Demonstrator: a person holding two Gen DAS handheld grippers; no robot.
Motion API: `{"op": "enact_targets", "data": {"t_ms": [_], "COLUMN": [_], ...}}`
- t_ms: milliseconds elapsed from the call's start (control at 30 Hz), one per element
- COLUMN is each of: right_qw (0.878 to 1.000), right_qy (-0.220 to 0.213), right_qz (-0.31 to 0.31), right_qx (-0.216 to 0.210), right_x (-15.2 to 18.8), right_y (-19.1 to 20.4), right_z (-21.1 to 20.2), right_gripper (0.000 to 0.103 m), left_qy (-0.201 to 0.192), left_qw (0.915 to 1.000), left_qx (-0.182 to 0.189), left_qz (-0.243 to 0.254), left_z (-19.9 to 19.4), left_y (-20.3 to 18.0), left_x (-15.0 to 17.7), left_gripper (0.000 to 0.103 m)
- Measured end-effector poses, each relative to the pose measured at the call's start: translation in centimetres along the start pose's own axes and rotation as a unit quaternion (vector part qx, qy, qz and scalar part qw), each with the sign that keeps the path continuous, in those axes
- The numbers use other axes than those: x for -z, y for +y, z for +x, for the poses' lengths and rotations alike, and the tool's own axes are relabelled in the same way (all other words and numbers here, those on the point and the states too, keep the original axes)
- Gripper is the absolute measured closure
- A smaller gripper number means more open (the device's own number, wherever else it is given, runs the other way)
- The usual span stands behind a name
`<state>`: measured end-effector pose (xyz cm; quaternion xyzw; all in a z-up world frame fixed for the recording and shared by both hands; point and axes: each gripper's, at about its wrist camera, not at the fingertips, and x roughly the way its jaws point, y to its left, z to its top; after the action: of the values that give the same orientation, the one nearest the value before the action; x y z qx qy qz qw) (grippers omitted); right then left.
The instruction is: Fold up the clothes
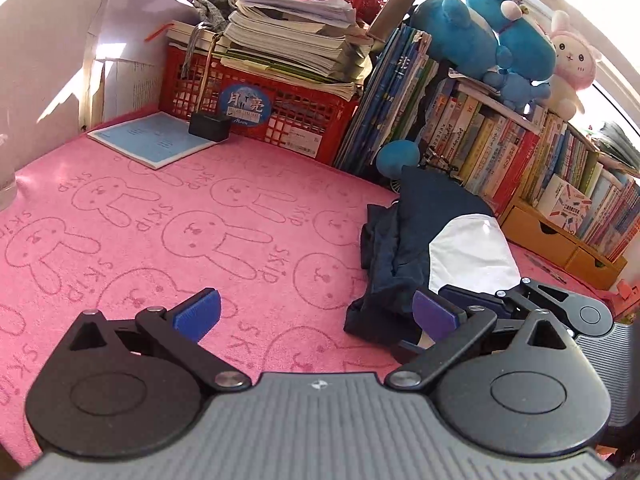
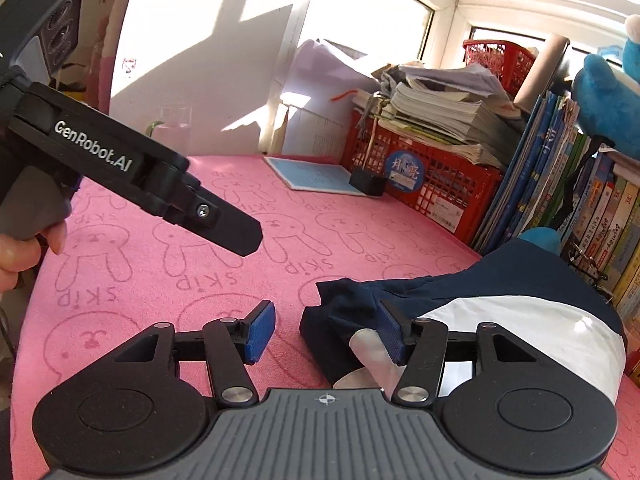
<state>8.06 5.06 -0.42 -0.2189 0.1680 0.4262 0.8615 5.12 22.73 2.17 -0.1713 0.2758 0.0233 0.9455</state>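
One folded garment (image 2: 500, 292), navy with a white panel, lies on the pink rabbit-print cloth (image 1: 240, 216) that covers the table, at the right side of both views and just in front of a row of upright books (image 1: 520, 152). Its navy edge is bunched toward the open cloth, and the white panel faces up.

The right gripper (image 2: 326, 330) sits at the garment's near corner with its fingers parted. One blue pad (image 2: 390, 334) rests against the navy fold while the other (image 2: 260, 332) stands over bare pink cloth, so nothing is pinched between them.

The left gripper (image 1: 316, 312) hovers beside the garment with its fingers spread wide and empty. In the right wrist view it reaches in from the upper left, a person's hand (image 2: 20, 248) gripping its handle.

Farther back a red plastic crate (image 1: 256, 108) carries a stack of papers (image 1: 292, 40), with a blue notebook (image 1: 154, 142) and a small black box (image 1: 208, 126) lying before it. Blue plush toys (image 1: 488, 36) and a pink one (image 1: 572, 60) sit atop the books, and a wooden drawer unit (image 1: 560, 240) stands below them at the right.
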Motion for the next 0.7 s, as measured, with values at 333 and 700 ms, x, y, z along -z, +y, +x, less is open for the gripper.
{"op": "enact_targets", "data": {"t_ms": [333, 700], "right_qw": [0.972, 0.947], "right_qy": [0.092, 0.101], "right_qz": [0.024, -0.033], "right_qx": [0.213, 0.302], "right_x": [5.5, 5.4], "right_y": [-2.3, -2.5], "right_z": [-6.7, -1.6], "right_gripper": [0.024, 0.022], "left_qy": [-0.001, 0.039], "left_qw": [0.9867, 0.9812], "left_qx": [-0.114, -0.142], "left_qz": [0.116, 0.125], "left_z": [8.1, 9.4], "left_y": [-6.3, -5.6], "left_x": [0.4, 1.8], "left_gripper": [0.000, 0.000]}}
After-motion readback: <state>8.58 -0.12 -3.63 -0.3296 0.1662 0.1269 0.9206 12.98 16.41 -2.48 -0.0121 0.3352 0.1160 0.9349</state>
